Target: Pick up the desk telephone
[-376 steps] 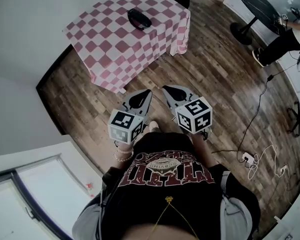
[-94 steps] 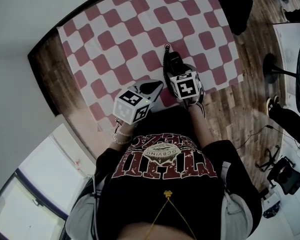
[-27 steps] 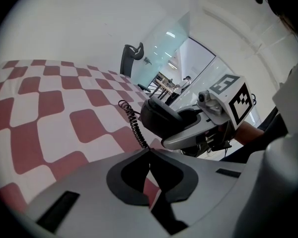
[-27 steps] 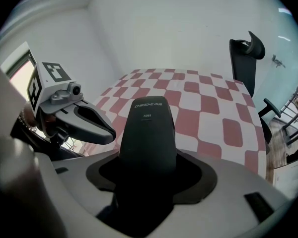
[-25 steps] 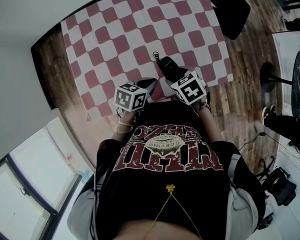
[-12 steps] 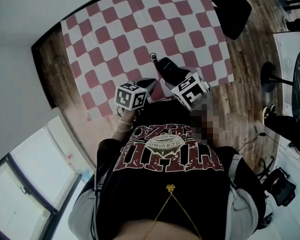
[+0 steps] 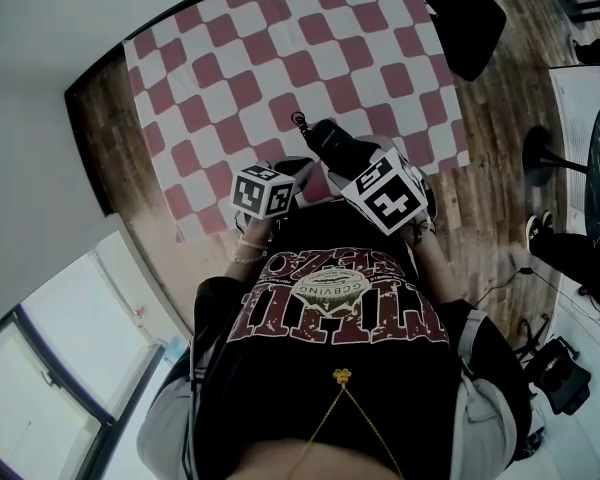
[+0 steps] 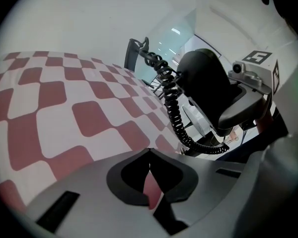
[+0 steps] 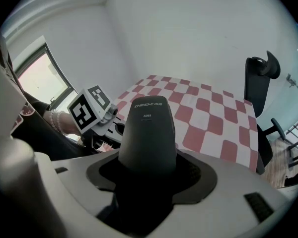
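Right gripper (image 7: 352, 163) has swung up and toward the body since half a second ago; its marker cube shows larger in the head view, and the telephone (image 7: 326, 136) has come along with it. Step in hand, as I judge it: the lift itself, with the grasp already made. In the right gripper view the jaws stand apart, clamped on the near end of the telephone (image 9: 148, 125), which sticks out forward from between them. From the left gripper view the telephone (image 8: 208, 83) looks clear of the checked tablecloth (image 8: 64, 113), over the near side of the table, though how high cannot be told. Left gripper (image 7: 300, 166) sits low beside it, jaws drawn together at the tips with nothing between them. Telephone: black, smooth, rounded body, pale lettering near its far end. A black coiled cord (image 8: 171, 108) hangs from it in a loop. Next move likely calls for a steady raise with the clamp held firm, since the hold is at one end and the cord could drag or swing.
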Available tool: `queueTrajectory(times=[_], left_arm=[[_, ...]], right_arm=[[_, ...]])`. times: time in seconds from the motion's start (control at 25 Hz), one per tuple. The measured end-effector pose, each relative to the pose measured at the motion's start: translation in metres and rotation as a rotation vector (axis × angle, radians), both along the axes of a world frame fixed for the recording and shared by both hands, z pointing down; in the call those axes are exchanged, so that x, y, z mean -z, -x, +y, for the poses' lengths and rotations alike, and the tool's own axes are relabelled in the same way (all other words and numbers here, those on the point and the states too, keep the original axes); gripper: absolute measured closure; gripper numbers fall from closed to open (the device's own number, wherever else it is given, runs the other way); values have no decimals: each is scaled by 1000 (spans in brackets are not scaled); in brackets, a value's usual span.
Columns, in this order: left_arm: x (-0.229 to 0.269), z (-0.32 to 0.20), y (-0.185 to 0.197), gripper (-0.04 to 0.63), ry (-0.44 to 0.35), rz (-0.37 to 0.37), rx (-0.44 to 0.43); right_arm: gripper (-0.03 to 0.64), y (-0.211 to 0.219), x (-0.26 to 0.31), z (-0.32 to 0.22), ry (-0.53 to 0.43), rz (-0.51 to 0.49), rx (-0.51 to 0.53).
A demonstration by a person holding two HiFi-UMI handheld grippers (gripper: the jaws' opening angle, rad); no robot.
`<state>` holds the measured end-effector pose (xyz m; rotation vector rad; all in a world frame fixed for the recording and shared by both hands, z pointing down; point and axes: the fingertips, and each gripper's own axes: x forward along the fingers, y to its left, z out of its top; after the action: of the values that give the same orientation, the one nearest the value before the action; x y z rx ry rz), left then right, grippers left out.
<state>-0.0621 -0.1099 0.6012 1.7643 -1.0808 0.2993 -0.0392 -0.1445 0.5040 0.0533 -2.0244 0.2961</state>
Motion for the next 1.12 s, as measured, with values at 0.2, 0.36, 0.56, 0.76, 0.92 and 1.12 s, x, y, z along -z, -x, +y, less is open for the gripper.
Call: queueTrajectory(times=[0.2, 0.36, 0.56, 0.76, 0.92, 1.12], left_arm=[[-3, 1, 0, 586, 11, 2, -5], [-5, 1, -3, 586, 19, 8, -17], [-7, 2, -6, 586, 28, 14, -28], [-10, 3, -8, 586, 38, 20, -33], [-9, 2, -8, 586, 37, 21, -34], [-11, 4, -9, 586, 42, 24, -38]], right_arm=[[330, 4, 12, 6, 2, -6, 43], [330, 3, 20, 11, 2, -4, 64], [330, 1, 26, 15, -4, 2, 88], [330, 2, 35, 19, -7, -2, 107], [330, 3, 42, 22, -13, -7, 126], [330, 5, 50, 24, -20, -15, 144]])
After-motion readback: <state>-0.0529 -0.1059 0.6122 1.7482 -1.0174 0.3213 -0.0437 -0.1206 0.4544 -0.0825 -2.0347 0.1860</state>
